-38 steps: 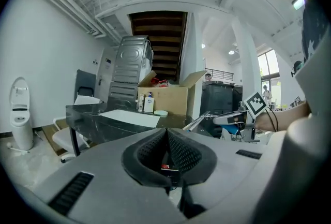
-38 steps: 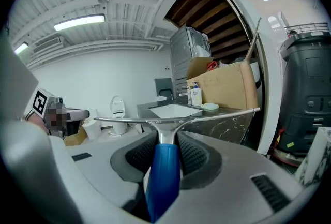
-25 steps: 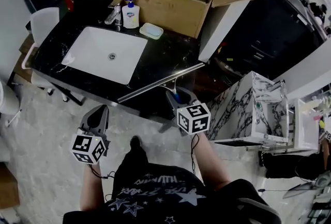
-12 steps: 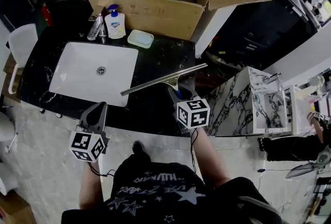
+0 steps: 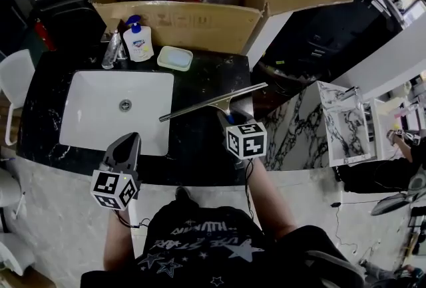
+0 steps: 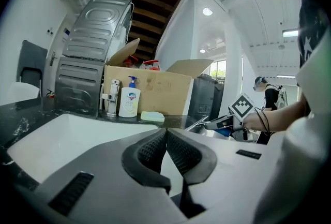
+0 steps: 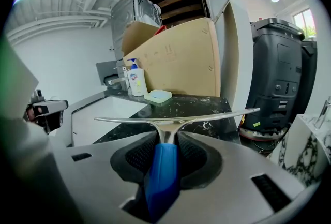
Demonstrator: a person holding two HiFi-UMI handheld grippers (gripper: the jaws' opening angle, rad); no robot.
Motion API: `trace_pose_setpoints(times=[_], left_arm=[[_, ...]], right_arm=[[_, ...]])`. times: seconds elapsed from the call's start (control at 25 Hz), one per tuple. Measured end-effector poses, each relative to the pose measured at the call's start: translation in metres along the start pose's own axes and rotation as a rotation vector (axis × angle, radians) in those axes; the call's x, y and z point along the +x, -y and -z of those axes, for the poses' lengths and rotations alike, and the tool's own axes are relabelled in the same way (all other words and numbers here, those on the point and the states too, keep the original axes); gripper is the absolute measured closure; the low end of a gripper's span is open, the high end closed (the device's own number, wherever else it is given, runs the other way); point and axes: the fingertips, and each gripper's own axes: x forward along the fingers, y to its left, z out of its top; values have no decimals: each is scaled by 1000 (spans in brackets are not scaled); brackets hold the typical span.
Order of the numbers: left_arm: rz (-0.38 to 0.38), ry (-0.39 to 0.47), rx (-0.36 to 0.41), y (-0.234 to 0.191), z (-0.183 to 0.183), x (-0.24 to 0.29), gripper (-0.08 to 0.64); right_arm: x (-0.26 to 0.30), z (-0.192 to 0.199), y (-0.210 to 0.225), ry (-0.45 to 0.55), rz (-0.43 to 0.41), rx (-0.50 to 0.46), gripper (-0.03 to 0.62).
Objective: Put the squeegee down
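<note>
The squeegee (image 5: 213, 102) has a long metal blade (image 7: 176, 117) and a blue handle (image 7: 162, 171). My right gripper (image 5: 229, 119) is shut on the handle and holds the blade level above the black marble counter (image 5: 200, 80), right of the white sink (image 5: 113, 110). In the right gripper view the handle sits clamped between both pads, blade crosswise ahead. My left gripper (image 5: 126, 147) hovers over the sink's near edge, shut with nothing between its pads (image 6: 165, 148).
A large open cardboard box (image 5: 193, 7) with a red-capped item stands at the counter's back. A soap dispenser (image 5: 138, 42), a faucet (image 5: 112, 48) and a pale green soap dish (image 5: 174, 58) line the back edge. A black bin (image 7: 279, 73) stands right.
The view has moved in over the counter, and both grippers have advanced. The squeegee blade now hangs over the counter beside the sink rather than over its front edge.
</note>
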Motion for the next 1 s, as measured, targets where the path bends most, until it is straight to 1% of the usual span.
trace_pose_setpoints(times=[0.2,0.44,0.6,0.8,1.0], left_arm=[[32,-16,17,-13,-2,17,541],[69,-21,9,-22,-4,31,541],[82,-24,6,-23,-3,36,541],[77,-23,5,-24,-1,32,540],[52,-22,2,-24,0,25,541]], right_arm=[[18,3,6,-48,30,14,456],[28,6,6,-93,50,16,456],[31,8,5,-113,46,10,456],[32,12,4,-118,40,15,456],[32,15,4,-132,43,0,456]])
